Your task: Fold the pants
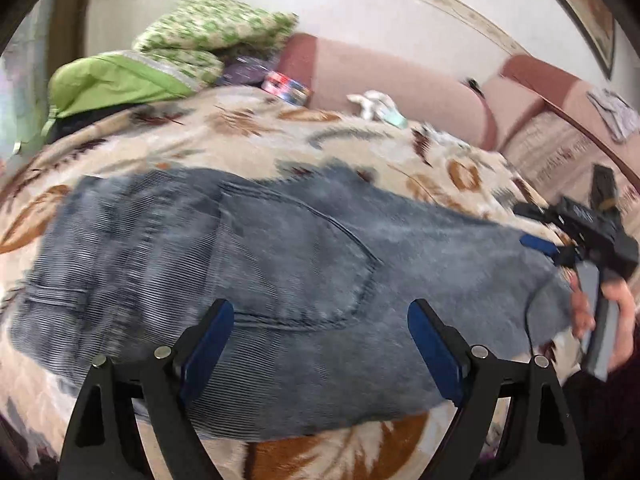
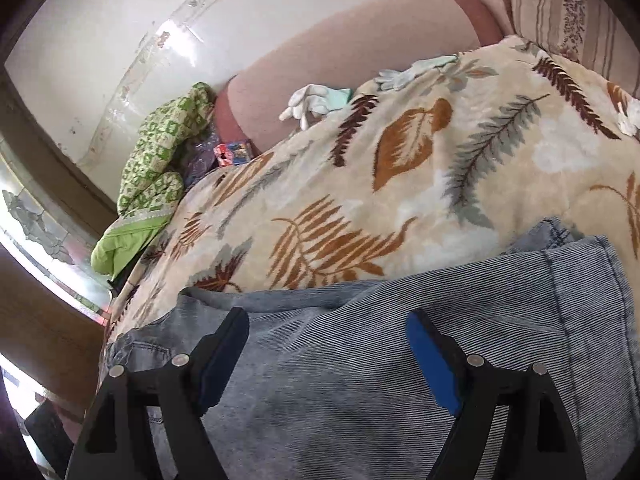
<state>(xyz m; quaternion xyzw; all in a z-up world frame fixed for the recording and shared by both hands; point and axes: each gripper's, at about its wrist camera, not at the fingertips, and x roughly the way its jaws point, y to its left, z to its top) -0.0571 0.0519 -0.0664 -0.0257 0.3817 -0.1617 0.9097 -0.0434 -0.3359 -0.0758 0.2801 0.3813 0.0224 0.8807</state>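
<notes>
Grey-blue jeans [image 1: 280,264] lie folded on a leaf-patterned blanket [image 1: 248,128], back pocket up. My left gripper [image 1: 320,312] is open just above the jeans' near edge and holds nothing. My right gripper [image 1: 540,246] shows in the left wrist view at the jeans' right end, a hand on its handle. In the right wrist view the right gripper [image 2: 326,328] is open over the jeans [image 2: 360,380], its fingers apart and empty. The blanket [image 2: 400,168] stretches beyond.
Green patterned bedding [image 1: 192,44] and a small colourful box [image 1: 286,88] sit at the far left. White gloves [image 2: 316,100] lie at the blanket's far edge against the pink sofa back [image 1: 392,80]. A striped cushion [image 2: 568,20] is at the far right.
</notes>
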